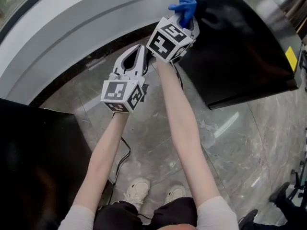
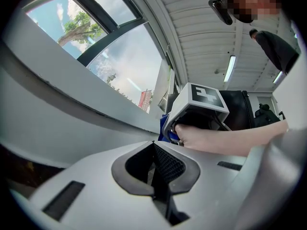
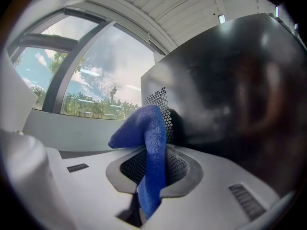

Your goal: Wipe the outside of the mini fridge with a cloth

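Right gripper (image 3: 152,176) grasping, left gripper (image 2: 154,164) clenched empty
Blue microfibre cloth (image 3: 149,138) between the right fingers, glossy black mini fridge (image 3: 230,80) just beyond their tips.

A bright blue cloth (image 3: 146,147) is seen between the pale grey jaws of the right gripper (image 3: 152,174), whose pads (image 3: 180,169) are patterned in black mesh. Just beyond it, the mini fridge (image 3: 230,90) is shown glossy black, with a dotted, perforated patch. Black-and-white square markers are borne by the right gripper and the left gripper (image 1: 135,51). Below both, the floor (image 1: 148,133) is veined grey marble.
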